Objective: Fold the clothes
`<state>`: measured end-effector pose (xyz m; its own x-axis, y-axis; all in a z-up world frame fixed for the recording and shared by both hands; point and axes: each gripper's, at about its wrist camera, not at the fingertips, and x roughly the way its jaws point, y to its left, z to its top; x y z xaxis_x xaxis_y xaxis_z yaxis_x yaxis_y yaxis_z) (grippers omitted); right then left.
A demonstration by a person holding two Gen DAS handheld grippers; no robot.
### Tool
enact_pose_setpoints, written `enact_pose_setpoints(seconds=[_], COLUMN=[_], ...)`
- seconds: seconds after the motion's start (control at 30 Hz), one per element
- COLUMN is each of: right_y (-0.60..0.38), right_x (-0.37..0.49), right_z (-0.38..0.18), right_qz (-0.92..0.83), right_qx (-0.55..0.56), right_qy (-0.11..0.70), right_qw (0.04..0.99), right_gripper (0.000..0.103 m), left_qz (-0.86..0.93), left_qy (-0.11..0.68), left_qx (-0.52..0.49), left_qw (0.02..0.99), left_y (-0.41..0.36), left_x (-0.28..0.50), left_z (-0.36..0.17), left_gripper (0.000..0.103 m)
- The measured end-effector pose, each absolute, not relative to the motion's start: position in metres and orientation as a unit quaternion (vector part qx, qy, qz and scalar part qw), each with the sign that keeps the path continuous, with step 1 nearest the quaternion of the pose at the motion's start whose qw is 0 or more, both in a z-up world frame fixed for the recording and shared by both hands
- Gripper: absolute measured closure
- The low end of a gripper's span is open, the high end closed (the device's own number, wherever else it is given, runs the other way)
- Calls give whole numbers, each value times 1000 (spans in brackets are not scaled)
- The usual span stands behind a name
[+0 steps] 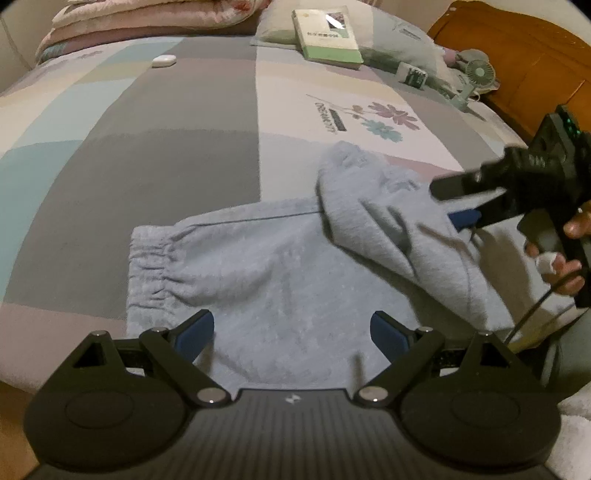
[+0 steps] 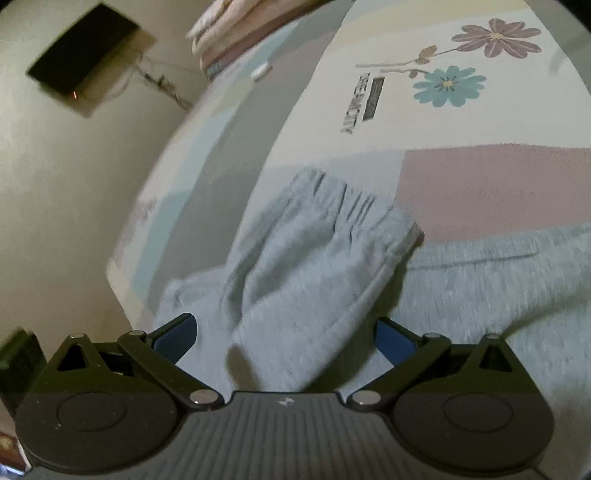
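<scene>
Both tools stand wide with nothing pinched between their blue pads. From the left tool (image 1: 291,334), the grey sweatpants (image 1: 266,273) lie spread on the bed (image 1: 166,155) directly ahead and under its fingers; the gathered elastic cuff (image 1: 147,266) sits just ahead of the left finger, and the cloth runs off to the right. One part of the garment is folded back over the rest, its second cuff (image 1: 347,162) lying further ahead and to the right. The right tool (image 1: 461,210) shows in the left wrist view, held in a person's hand (image 1: 557,258) and poised at the right end of the sweatpants, pads apart just above the cloth; whether they touch it I cannot tell. Seen from the right tool's (image 2: 286,338) own camera, a raised fold of grey fabric (image 2: 295,295) lies between its spread fingers, gripped by neither, and the ribbed cuff (image 2: 343,203) is ahead of it. Well beyond the garment, a book (image 1: 327,35) and a small fan (image 1: 476,74) rest on the bed.
</scene>
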<state>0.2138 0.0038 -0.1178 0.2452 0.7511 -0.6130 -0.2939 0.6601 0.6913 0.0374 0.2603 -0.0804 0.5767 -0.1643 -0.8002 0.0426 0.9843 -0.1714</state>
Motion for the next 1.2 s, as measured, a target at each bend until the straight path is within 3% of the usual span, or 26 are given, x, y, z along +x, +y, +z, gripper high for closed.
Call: enact_pose_setpoints(seconds=[0.3, 0.67, 1.2], right_y=[19, 70, -63], right_x=[219, 190, 151], right_z=[-97, -78, -107], right_qz=[397, 473, 352], right_qx=[296, 230, 261], right_qy=[476, 508, 505], right_qw=[726, 682, 743], right_gripper=[0, 0, 0], left_qz=[-50, -53, -178], left_qy=[449, 449, 464], left_qx=[-77, -98, -191], left_qw=[889, 887, 846], left_y=[273, 286, 248], left_x=[24, 11, 82], left_z=[-77, -77, -78], left_gripper=[11, 11, 12])
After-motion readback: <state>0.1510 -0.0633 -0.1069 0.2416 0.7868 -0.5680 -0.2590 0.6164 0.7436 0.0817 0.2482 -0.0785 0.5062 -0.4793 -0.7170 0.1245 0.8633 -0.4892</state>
